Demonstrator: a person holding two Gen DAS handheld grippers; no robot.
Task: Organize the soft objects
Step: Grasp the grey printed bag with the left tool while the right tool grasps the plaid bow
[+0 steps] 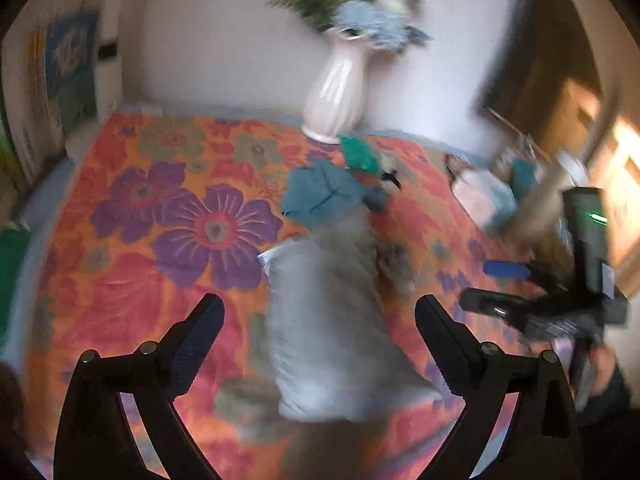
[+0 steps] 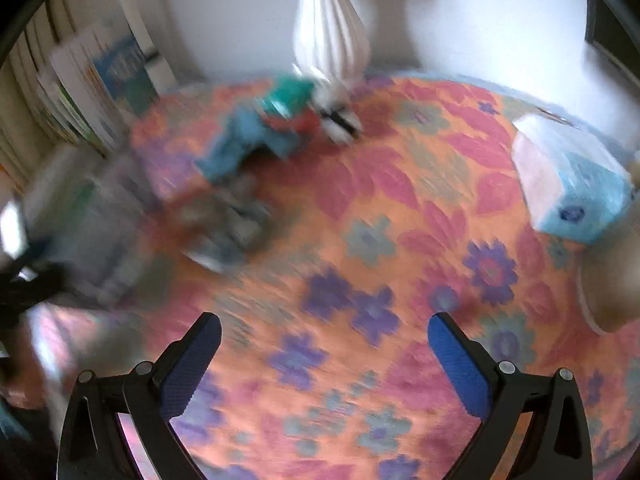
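Observation:
A grey pillow-like soft object (image 1: 332,328) lies on the floral tablecloth (image 1: 140,272), between and just beyond the fingers of my open, empty left gripper (image 1: 318,312). Behind it lies a teal cloth (image 1: 320,192), with a green item (image 1: 360,152) and a small red and white soft thing next to the vase. In the right wrist view, the teal cloth (image 2: 240,140), the green item (image 2: 290,94) and a blurred grey object (image 2: 228,224) lie far left. My right gripper (image 2: 324,344) is open and empty above bare tablecloth (image 2: 400,208); it also shows in the left wrist view (image 1: 560,308).
A white ribbed vase (image 1: 338,88) with blue flowers stands at the table's back, also in the right wrist view (image 2: 330,36). A blue and white tissue pack (image 2: 568,184) sits at the right. Books (image 2: 80,88) line the left wall. Both views are motion-blurred.

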